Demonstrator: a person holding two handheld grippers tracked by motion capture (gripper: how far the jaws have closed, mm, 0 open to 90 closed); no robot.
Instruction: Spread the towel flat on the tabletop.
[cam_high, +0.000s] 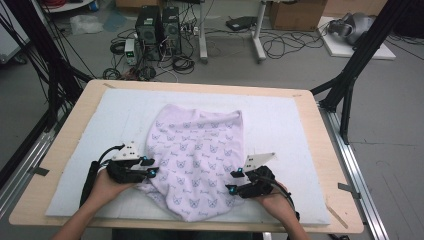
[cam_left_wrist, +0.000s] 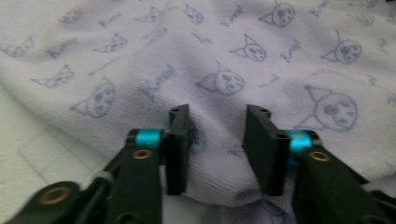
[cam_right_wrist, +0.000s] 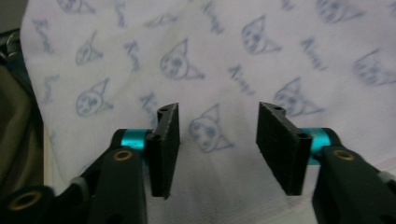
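Note:
A pale lilac cloth (cam_high: 195, 150) printed with blue cat faces lies rumpled on a white mat (cam_high: 280, 125). My left gripper (cam_high: 149, 167) lies low at the cloth's left edge, pointing right. In the left gripper view its jaws (cam_left_wrist: 218, 116) stand apart over a raised fold of the cloth (cam_left_wrist: 219, 79), which bulges up between them without being pinched. My right gripper (cam_high: 234, 181) sits at the cloth's lower right edge, pointing left. Its jaws (cam_right_wrist: 219, 114) are spread wide just above the flat cloth (cam_right_wrist: 210, 56), with nothing gripped.
The mat covers most of a wooden table (cam_high: 75, 120). Black frame posts (cam_high: 350, 75) stand at the table's far corners. Computer towers (cam_high: 157, 30) and cables lie on the floor beyond. Bare mat shows on both sides of the cloth.

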